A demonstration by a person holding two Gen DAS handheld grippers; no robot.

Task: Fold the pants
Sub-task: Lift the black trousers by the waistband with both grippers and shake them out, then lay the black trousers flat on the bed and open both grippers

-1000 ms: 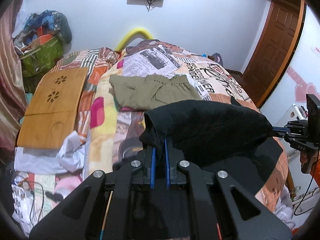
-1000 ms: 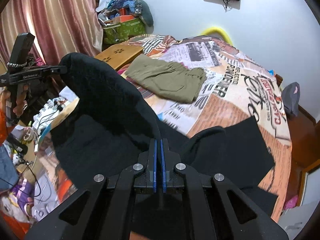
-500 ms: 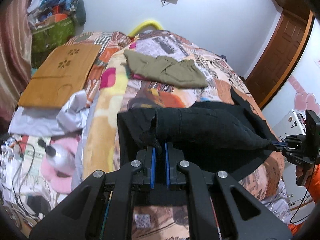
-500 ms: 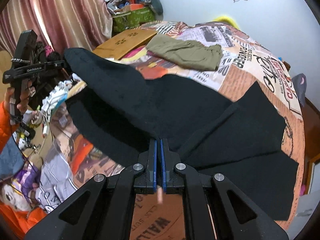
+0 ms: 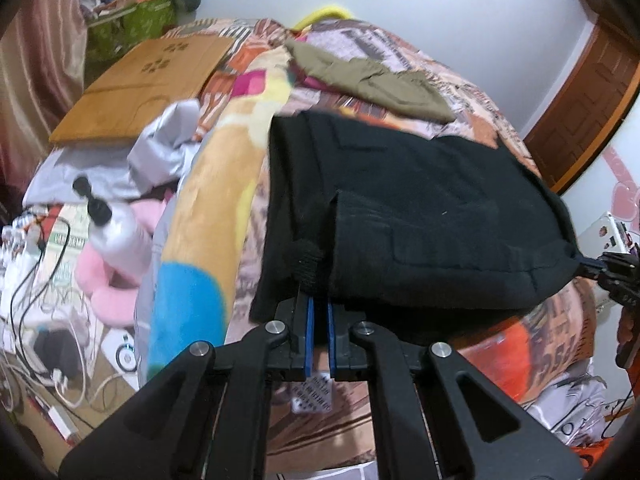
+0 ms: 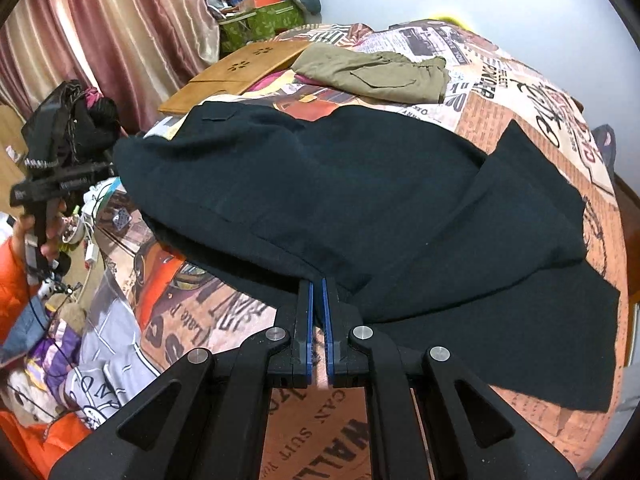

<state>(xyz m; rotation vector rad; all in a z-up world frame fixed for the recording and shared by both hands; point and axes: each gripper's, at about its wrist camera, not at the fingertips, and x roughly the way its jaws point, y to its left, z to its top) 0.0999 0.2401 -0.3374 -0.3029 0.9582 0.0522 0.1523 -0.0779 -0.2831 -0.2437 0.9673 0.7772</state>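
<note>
We see our left gripper (image 5: 318, 304) clamped on the black pants (image 5: 420, 208), fingertips buried in waistband folds, our right gripper (image 6: 316, 286) likewise pinching cloth, pants spread ahead over the printed bedspread (image 6: 500, 76), olive shorts (image 6: 372, 70) beyond, wooden board (image 5: 148, 80) far left.

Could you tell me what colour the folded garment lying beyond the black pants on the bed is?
The folded garment is olive green, plain; clearest in the right wrist view.

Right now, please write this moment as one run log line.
left gripper: shut on black pants | right gripper: shut on black pants | pants: lying on patterned bedspread | olive pants: beyond, untouched
</note>
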